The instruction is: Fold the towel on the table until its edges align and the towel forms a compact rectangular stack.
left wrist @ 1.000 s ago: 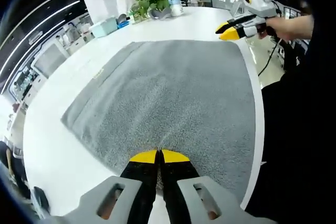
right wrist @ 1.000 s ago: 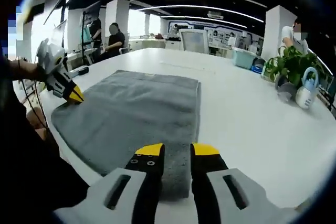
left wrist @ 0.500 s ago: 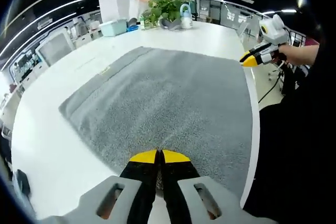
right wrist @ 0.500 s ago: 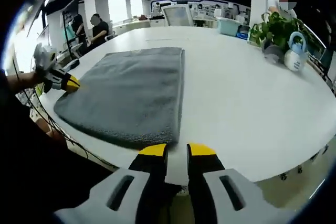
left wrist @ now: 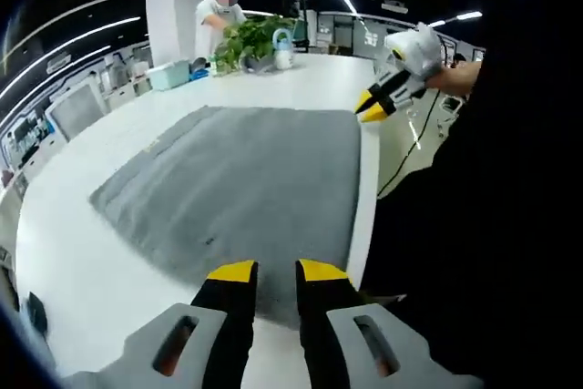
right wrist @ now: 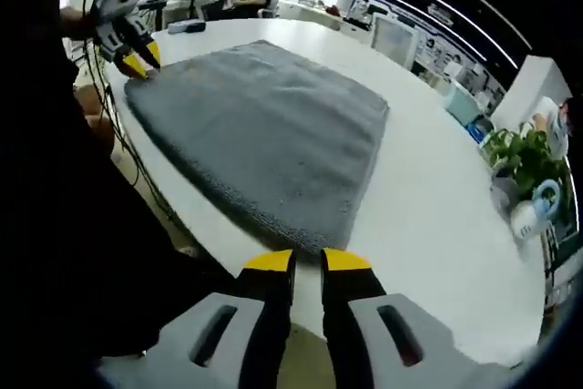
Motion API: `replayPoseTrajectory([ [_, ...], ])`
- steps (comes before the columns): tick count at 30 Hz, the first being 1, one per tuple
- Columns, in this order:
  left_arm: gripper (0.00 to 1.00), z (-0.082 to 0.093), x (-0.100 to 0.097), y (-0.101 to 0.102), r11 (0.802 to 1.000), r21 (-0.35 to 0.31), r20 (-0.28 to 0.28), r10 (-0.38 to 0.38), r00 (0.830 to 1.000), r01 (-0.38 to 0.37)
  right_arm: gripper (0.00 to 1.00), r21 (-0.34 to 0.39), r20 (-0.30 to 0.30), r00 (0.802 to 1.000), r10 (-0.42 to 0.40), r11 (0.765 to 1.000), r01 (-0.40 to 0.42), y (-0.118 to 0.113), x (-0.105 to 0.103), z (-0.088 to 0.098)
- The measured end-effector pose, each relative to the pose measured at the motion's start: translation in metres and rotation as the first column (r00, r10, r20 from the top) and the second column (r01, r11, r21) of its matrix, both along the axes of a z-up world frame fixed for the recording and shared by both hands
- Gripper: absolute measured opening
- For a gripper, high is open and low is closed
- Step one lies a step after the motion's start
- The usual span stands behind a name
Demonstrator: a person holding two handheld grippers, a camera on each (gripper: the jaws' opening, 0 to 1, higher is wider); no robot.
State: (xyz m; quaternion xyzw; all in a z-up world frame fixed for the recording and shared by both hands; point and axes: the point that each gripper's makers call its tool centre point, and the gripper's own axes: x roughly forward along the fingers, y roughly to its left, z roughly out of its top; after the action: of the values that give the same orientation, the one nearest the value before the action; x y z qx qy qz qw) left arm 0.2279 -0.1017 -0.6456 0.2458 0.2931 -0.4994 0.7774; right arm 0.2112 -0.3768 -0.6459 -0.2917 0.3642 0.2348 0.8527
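Grey towel spread flat on white table, one layer, no fold visible. Ahead of left gripper, reaching from just past the yellow tips out toward the far side; near corner directly under and beyond the tips. Left jaws apart by a narrow gap, nothing between them, hovering over the towel's near edge by the table rim. Up and to the right of it, right gripper held in a hand, yellow tips pointing down at the towel's other near corner, just beside it.

From right gripper view: towel ahead and left of right gripper, nearest corner just beyond the tips, table stretching off to the right. Right jaws slightly apart, empty, poised above the table edge. Far up-left, left gripper at the towel's opposite near corner, tips touching or nearly touching the cloth; hard to tell which.

Well beyond the towel: plant with a small white jug beside it, teal bin, and a person in white standing behind. Same plant off to the right in right gripper view.
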Motion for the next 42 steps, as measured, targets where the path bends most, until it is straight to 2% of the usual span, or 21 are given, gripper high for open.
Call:
replayPoseTrajectory([
  [1,0.17,-0.002,0.000,0.002,0.999,0.034,0.025,-0.003,1.000,0.002,0.10,-0.005,-0.012,1.000,0.010,1.000,-0.010,0.001,0.000,-0.002],
  [5,0.17,-0.004,-0.009,0.000,0.999,0.038,0.022,-0.022,1.000,0.021,0.15,-0.120,-0.058,0.988,0.143,0.982,-0.149,0.002,-0.007,-0.012],
  [7,0.18,-0.004,-0.009,0.002,0.998,0.050,0.029,-0.035,0.999,0.033,0.12,-0.122,-0.048,0.986,0.160,0.979,-0.165,0.004,-0.005,-0.010],
  [11,0.19,-0.004,-0.006,0.006,0.998,0.057,0.007,-0.015,1.000,0.015,0.14,-0.132,-0.049,0.983,0.175,0.975,-0.180,-0.001,0.004,-0.008],
  [14,0.20,-0.005,-0.007,0.006,0.997,0.069,0.021,-0.032,0.999,0.031,0.15,-0.141,-0.042,0.984,0.172,0.974,-0.176,-0.004,0.008,-0.008],
  [17,0.20,-0.004,-0.006,0.006,0.996,0.084,0.035,-0.038,0.999,0.035,0.08,-0.137,-0.053,0.989,0.135,0.980,-0.141,-0.010,0.009,-0.010],
  [19,0.20,-0.004,-0.008,0.009,0.992,0.113,0.046,-0.053,0.998,0.047,0.05,-0.085,-0.059,0.995,0.079,0.993,-0.084,-0.011,0.009,-0.012],
  [21,0.20,-0.004,-0.009,0.012,0.993,0.115,0.038,-0.045,0.998,0.040,0.05,-0.044,-0.068,0.997,0.038,0.998,-0.041,-0.011,0.009,-0.012],
  [26,0.21,-0.006,-0.005,0.013,0.996,0.091,0.024,-0.025,0.999,0.023,0.02,-0.022,-0.077,0.996,0.046,0.999,-0.048,-0.009,0.011,-0.013],
  [28,0.22,-0.005,-0.003,0.014,0.995,0.100,0.022,-0.021,1.000,0.019,0.02,0.020,-0.085,0.996,0.011,1.000,-0.009,-0.009,0.012,-0.013],
  [31,0.20,0.001,-0.001,0.021,0.993,0.121,0.054,-0.013,0.998,0.006,0.01,0.167,-0.098,0.986,-0.131,0.975,0.146,-0.009,0.014,-0.013],
  [33,0.19,0.002,-0.003,0.027,0.993,0.113,0.054,0.013,0.998,-0.019,0.01,0.266,-0.127,0.971,-0.201,0.937,0.229,-0.010,0.015,-0.013],
  [36,0.19,-0.001,-0.005,0.030,0.995,0.078,0.017,0.056,0.998,-0.058,0.01,0.310,-0.137,0.964,-0.226,0.915,0.259,-0.010,0.017,-0.012],
  [42,0.19,-0.001,-0.004,0.027,0.993,0.106,0.016,0.053,0.998,-0.054,0.00,0.324,-0.144,0.958,-0.249,0.903,0.283,-0.010,0.018,-0.014],
])
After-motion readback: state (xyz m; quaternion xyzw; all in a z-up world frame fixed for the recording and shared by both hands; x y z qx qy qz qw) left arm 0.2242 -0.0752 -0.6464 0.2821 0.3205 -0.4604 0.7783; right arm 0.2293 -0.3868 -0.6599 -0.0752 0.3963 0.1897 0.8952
